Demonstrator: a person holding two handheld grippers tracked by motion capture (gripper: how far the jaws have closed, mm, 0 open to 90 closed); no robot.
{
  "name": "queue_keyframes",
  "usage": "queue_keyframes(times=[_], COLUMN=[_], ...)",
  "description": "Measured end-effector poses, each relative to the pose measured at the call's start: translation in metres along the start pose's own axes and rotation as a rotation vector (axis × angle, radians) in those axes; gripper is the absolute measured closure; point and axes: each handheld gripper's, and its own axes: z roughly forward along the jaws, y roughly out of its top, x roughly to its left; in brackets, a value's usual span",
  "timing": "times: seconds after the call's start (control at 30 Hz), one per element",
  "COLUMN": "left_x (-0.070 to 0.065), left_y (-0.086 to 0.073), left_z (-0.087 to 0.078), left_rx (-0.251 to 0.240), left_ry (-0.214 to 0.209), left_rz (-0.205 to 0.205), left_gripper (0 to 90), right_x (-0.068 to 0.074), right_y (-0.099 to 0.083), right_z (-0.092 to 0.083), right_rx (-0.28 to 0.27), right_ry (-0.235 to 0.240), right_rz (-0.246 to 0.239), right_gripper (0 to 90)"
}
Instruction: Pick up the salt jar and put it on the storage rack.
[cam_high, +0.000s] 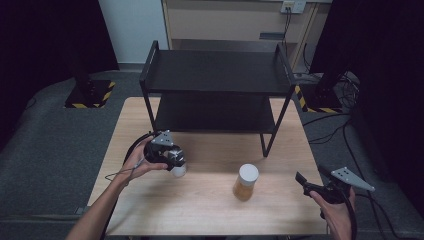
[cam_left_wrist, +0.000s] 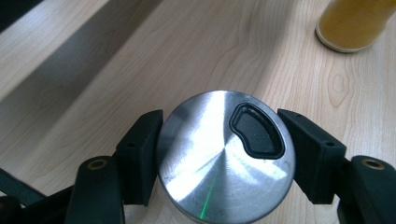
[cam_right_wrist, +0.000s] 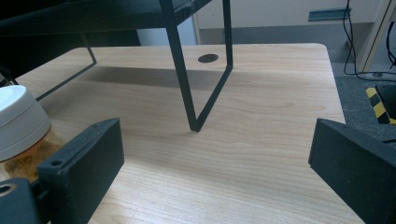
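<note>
No text, label, brand or number is showing clearly enough to read in any of the views. The steel lid (cam_left_wrist: 226, 161) is carrying no print, and the white cap (cam_right_wrist: 18, 122) of the amber jar (cam_high: 245, 182) is staying plain. Yellow-black hazard stripes (cam_high: 107, 92) are marking a floor plate.

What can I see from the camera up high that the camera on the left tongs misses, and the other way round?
High view alone: the black two-level shelf, the right tongs standing open near the table's edge, and the amber jar's white cap.

Left gripper view alone: the brushed metal lid with its black curved tab, and the black pads pressing it from both sides.

Shared: the wooden table, the amber jar and the left tongs closed on the metal-lidded container.
</note>
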Motion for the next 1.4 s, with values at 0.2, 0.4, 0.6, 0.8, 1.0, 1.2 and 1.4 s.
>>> queue_keyframes(times=[0.2, 0.4, 0.6, 0.8, 1.0, 1.2, 1.4], left_x=[-0.001, -0.003, -0.006, -0.011, -0.011, -0.014, -0.012], left_y=[0.000, 0.010, 0.025, 0.049, 0.075, 0.103, 0.123], left_z=[0.000, -0.005, -0.023, -0.043, -0.065, -0.083, -0.102], left_rx=[-0.005, 0.013, 0.006, 0.022, 0.011, 0.012, -0.014], left_ry=[-0.008, -0.021, -0.043, -0.087, -0.158, -0.197, -0.218], left_rz=[-0.013, 0.021, 0.052, 0.099, 0.137, 0.172, 0.183], left_gripper=[33.8, 33.9, 33.9, 34.0, 34.0, 34.0, 34.0], right_x=[-0.001, -0.001, -0.002, -0.001, -0.001, -0.001, -0.002], right_y=[0.000, 0.000, 0.000, 0.000, 0.001, 0.000, 0.000], right_z=[0.001, 0.001, 0.001, 0.001, 0.001, 0.002, 0.001], right_rx=[0.002, 0.003, 0.003, 0.004, 0.005, 0.004, 0.001], right_ry=[0.006, 0.014, 0.016, 0.014, 0.017, 0.021, 0.017], right_rz=[0.005, -0.002, -0.002, -0.002, -0.003, -0.006, -0.002], right_gripper=[2.1, 1.5, 1.3, 1.3, 1.3, 1.3, 1.2])
